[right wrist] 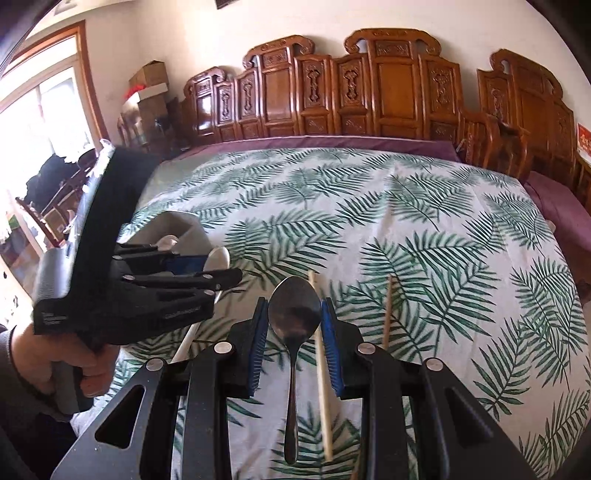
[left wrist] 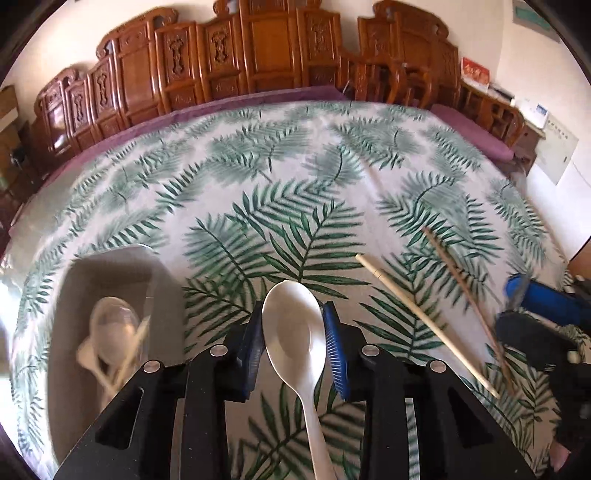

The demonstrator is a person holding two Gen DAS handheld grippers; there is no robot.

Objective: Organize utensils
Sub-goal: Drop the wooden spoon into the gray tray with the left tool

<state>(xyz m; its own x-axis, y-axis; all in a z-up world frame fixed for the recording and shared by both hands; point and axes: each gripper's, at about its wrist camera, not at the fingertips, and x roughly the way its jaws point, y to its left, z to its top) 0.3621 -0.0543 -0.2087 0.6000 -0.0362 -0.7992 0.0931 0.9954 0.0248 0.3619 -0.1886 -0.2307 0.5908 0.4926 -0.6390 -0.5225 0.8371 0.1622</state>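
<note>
Walls: we see plain cream walls behind everything.
Furniture: carved wooden chairs stand in a row along the far edge of the bench; we see more of them at the right.
Bench cover: a white cloth with green fern leaves lies over a purple cloth that shows along the far edge.
Window: a wood-framed window at the left lets in bright daylight.
Boxes: cardboard boxes are stacked in the left corner.
Right wall: we see a red paper and a pale panel.
</note>
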